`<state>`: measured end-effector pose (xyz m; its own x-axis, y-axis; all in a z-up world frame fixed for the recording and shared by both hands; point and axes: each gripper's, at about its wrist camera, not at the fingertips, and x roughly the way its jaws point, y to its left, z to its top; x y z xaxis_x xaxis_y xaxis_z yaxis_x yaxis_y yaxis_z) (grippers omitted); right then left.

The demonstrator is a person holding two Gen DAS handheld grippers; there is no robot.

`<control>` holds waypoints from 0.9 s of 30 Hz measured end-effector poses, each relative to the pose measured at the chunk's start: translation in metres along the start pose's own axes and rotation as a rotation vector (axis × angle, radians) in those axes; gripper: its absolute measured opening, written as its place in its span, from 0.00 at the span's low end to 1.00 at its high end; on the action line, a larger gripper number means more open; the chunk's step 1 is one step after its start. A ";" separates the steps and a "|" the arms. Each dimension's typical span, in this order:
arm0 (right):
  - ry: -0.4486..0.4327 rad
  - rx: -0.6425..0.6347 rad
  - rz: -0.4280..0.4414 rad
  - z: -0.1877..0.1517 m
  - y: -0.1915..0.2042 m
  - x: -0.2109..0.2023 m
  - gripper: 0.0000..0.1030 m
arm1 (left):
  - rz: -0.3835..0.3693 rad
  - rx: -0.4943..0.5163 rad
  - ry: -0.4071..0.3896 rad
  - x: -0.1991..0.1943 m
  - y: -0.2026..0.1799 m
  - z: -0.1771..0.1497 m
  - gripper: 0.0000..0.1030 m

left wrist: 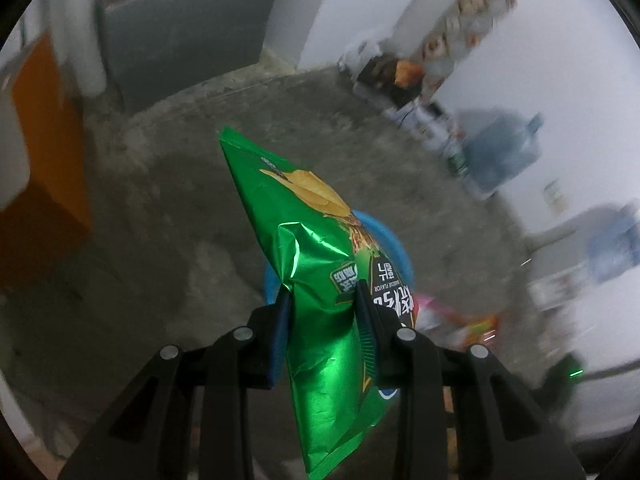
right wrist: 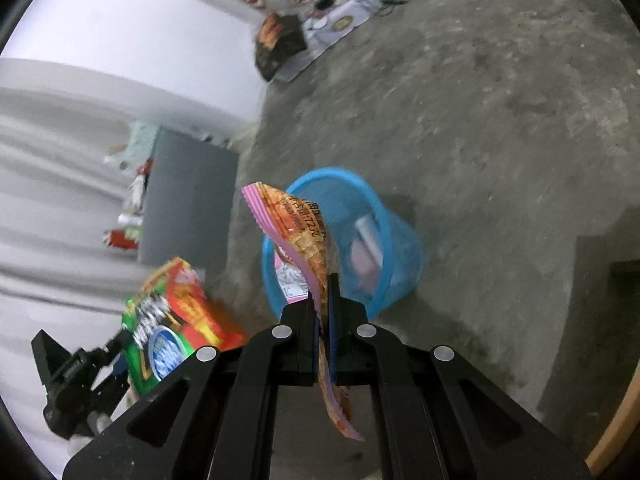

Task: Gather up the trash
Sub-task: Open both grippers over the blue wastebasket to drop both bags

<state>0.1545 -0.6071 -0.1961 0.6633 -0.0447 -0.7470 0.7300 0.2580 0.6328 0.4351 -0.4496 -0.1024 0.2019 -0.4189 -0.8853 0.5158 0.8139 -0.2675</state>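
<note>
My left gripper (left wrist: 322, 300) is shut on a green chip bag (left wrist: 316, 264) and holds it in the air above the concrete floor. The bag hides most of a blue bin (left wrist: 394, 246) behind it. My right gripper (right wrist: 325, 284) is shut on a thin pink and orange snack wrapper (right wrist: 298, 228), held above the rim of the blue bin (right wrist: 400, 248). The bin stands on the floor and holds some pale wrappers. In the right wrist view the left gripper (right wrist: 116, 350) with the green and red bag (right wrist: 172, 320) shows at lower left.
A grey cabinet (right wrist: 188, 204) stands by the white wall. A black box (right wrist: 280, 42), papers and cables lie along the far wall. Large water jugs (left wrist: 500, 148) and a tall printed carton (left wrist: 460, 28) stand at the wall. An orange panel (left wrist: 44, 128) is at left.
</note>
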 end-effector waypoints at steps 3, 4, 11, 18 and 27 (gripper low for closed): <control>-0.033 0.006 -0.043 0.004 0.005 0.019 0.02 | 0.094 0.101 0.007 0.030 -0.018 0.004 0.29; -0.040 0.009 -0.050 0.006 0.007 0.024 0.02 | 0.133 0.146 0.006 0.044 -0.028 0.006 0.29; -0.067 -0.047 -0.089 0.018 0.021 0.061 0.19 | 0.265 0.278 0.030 0.105 -0.057 0.001 0.34; -0.027 -0.129 -0.049 0.010 0.020 0.064 0.51 | 0.159 0.231 0.037 0.109 -0.060 -0.002 0.52; -0.044 -0.119 0.044 0.008 0.010 0.023 0.54 | 0.108 0.150 -0.021 0.040 -0.048 0.008 0.52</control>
<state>0.1786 -0.6135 -0.2050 0.7027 -0.0720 -0.7078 0.6770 0.3733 0.6342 0.4253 -0.5083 -0.1220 0.2796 -0.3422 -0.8971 0.6081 0.7862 -0.1103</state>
